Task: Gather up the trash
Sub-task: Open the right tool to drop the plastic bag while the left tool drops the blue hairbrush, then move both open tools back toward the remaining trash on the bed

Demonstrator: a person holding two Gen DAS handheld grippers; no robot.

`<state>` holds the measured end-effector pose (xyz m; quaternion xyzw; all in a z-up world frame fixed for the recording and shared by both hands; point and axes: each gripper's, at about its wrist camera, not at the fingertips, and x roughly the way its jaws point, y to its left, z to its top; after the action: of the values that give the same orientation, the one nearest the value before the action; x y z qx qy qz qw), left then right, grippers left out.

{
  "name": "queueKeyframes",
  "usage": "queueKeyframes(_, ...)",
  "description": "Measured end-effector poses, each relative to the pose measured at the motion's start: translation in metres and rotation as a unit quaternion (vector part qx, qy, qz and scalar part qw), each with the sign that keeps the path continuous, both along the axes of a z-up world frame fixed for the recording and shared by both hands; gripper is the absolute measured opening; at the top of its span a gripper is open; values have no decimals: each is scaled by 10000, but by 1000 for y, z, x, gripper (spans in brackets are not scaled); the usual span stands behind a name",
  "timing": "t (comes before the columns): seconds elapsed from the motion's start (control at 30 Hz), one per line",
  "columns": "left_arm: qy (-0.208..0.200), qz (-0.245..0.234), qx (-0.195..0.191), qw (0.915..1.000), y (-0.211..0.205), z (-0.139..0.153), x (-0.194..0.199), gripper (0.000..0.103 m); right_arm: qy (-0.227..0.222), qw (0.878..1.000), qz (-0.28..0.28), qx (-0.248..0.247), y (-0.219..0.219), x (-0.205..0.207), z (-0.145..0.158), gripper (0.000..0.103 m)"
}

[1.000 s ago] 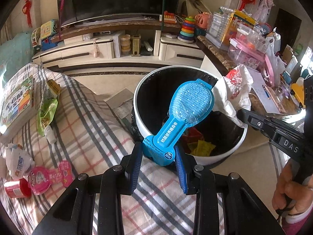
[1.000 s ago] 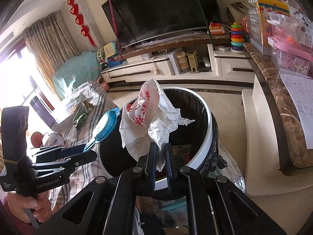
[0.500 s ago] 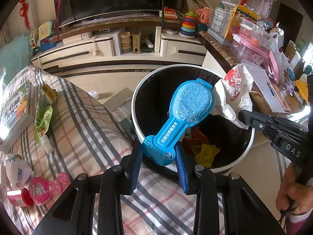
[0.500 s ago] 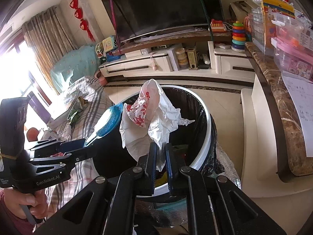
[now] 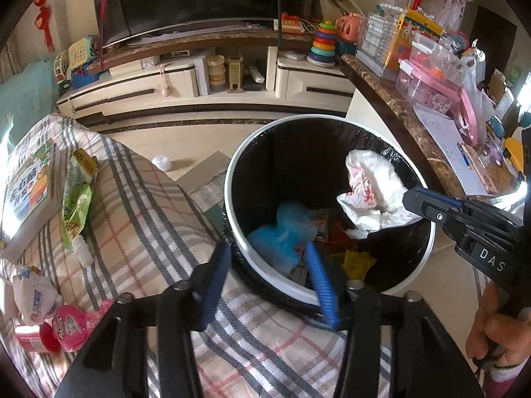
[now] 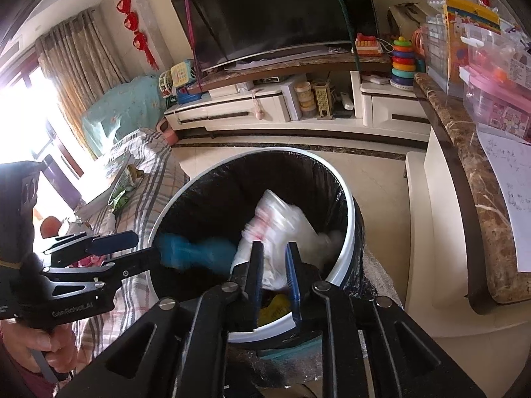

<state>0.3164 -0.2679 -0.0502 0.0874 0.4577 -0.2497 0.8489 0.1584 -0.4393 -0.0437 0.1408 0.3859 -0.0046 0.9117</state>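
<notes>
Living rm, black-lined bin point(image 5: 327, 122), blurred blue pkg point(image 5: 282, 232), crumpled white bag point(image 5: 371, 189)

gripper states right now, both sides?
Left gripper: open, empty; blue package is loose in the trash bin.
Right gripper: open; white plastic bag looks released.

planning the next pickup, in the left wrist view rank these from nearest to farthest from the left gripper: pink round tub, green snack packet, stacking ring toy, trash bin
1. trash bin, directly ahead of the left gripper, rim right at the fingertips.
2. pink round tub, low on the left, on the plaid cloth.
3. green snack packet, farther up the cloth on the left.
4. stacking ring toy, far back on the TV stand, upper right.
</notes>
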Motion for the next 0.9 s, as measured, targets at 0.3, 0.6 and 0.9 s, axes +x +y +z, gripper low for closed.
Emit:
queueKeyframes(0.3,15,266,-442,9987,41,1,-27,60,-378,9992,-12,139,12,-16,12,65)
queueKeyframes(0.6,-47,737,-635,9952,100,0,-68,63,-585,9976,274,243,50,-25,17,76)
queueKeyframes(0.9,-39,1347,-756,9880,166,5,-105,64,-638,9947,734,335,101,-27,15,82)
